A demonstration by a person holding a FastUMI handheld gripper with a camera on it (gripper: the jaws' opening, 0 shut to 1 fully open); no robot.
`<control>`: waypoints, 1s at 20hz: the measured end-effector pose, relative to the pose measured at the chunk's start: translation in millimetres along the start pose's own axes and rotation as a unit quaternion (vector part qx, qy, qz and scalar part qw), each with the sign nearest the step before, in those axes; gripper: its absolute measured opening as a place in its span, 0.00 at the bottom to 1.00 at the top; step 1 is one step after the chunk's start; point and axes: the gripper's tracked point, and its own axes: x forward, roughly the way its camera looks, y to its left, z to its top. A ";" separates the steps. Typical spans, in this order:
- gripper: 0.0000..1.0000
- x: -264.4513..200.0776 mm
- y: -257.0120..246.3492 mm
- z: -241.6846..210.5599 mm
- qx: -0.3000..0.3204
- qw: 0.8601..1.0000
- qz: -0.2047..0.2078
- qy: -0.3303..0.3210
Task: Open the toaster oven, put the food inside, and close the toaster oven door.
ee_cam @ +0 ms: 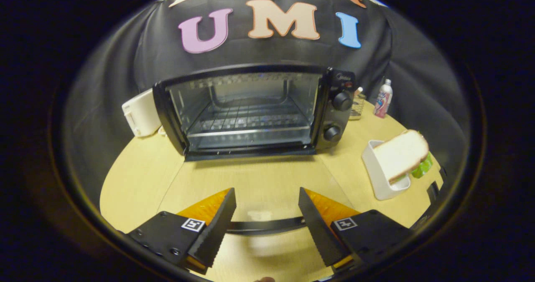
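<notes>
Toaster: white one, tucked right against the toaster oven's left side, toward the back of the desk.
Toaster oven: black, sits mid-desk, door swung all the way down and lying flat in front of it, so the wire rack inside is in plain sight. Two knobs stacked on its right panel.
Door handle: dark bar at the near edge of the lowered door, crossing the gap between the gripper's fingers.
Gripper: in front of the toaster oven, fingers spread wide, not clamped on anything.
Desk: light wood.
Bottle: pinkish, behind and right of the toaster oven.
Bread: slice of white bread, leaning out of a white holder off to the toaster oven's right, something green just behind it.
</notes>
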 end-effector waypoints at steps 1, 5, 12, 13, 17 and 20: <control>0.95 -1.9 -18.5 15.9 0.010 1.000 -0.015 -0.017; 0.95 -7.3 -118.1 74.9 0.045 0.991 -0.107 -0.073; 0.95 -20.0 -257.1 96.0 0.130 0.958 -0.230 -0.109; 0.95 -17.1 -267.9 89.9 0.146 0.954 -0.237 -0.108; 0.95 3.2 -292.0 62.1 0.217 0.943 -0.234 -0.096; 0.95 24.4 -295.0 42.2 0.259 0.939 -0.212 -0.080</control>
